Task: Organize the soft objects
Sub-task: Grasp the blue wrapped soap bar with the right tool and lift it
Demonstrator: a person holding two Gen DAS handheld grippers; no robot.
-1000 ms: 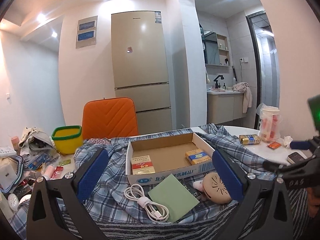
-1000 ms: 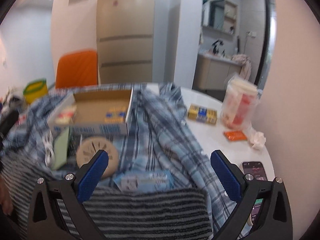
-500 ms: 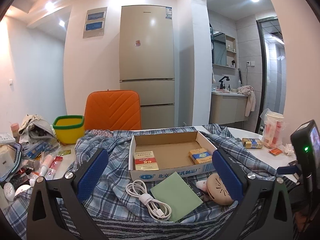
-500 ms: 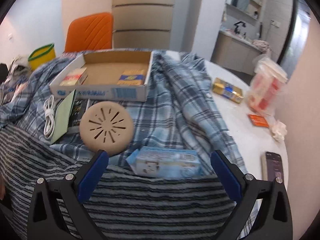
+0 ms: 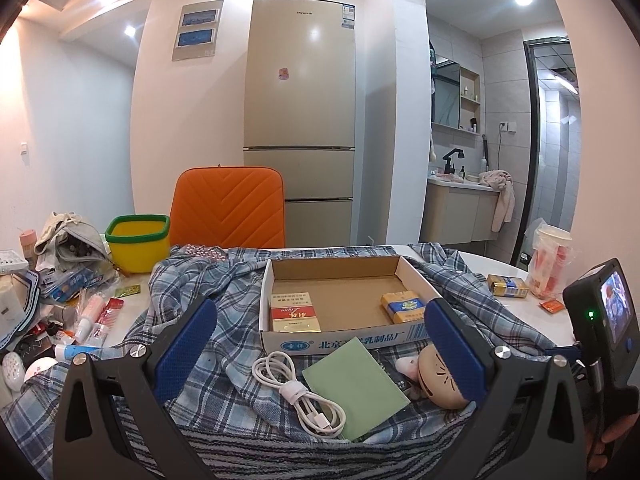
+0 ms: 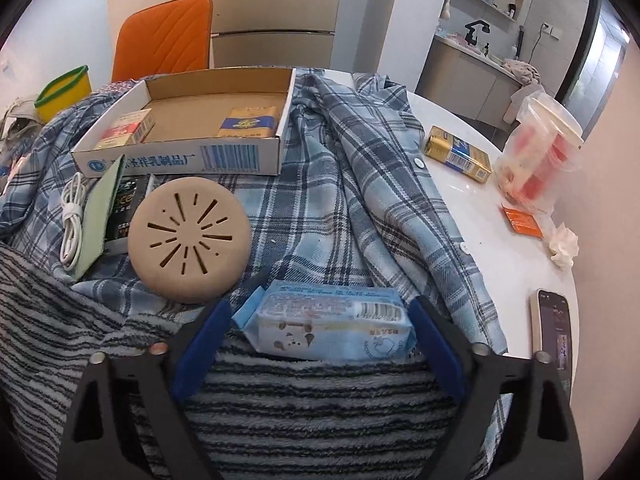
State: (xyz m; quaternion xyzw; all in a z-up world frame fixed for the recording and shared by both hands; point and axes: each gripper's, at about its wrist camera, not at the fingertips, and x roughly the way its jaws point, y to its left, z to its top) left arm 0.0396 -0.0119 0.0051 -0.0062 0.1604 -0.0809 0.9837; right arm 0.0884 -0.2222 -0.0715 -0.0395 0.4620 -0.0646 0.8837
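I saw the plaid shirt (image 6: pixel 360 168) spread across the white table (image 6: pixel 492 216), a striped towel (image 6: pixel 312 408) overlapping its near edge. The cardboard box (image 5: pixel 340 300) sat on the shirt. My right gripper (image 6: pixel 320 340) stood wide open, its fingers flanking a blue tissue pack (image 6: pixel 328 324). My left gripper (image 5: pixel 320 356) hung open, holding nothing.

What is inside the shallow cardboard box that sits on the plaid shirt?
Inside the shallow cardboard box lie two small packs: a red and gold pack at the left and a yellow and blue pack at the right. The near wall hides the floor strip behind it.
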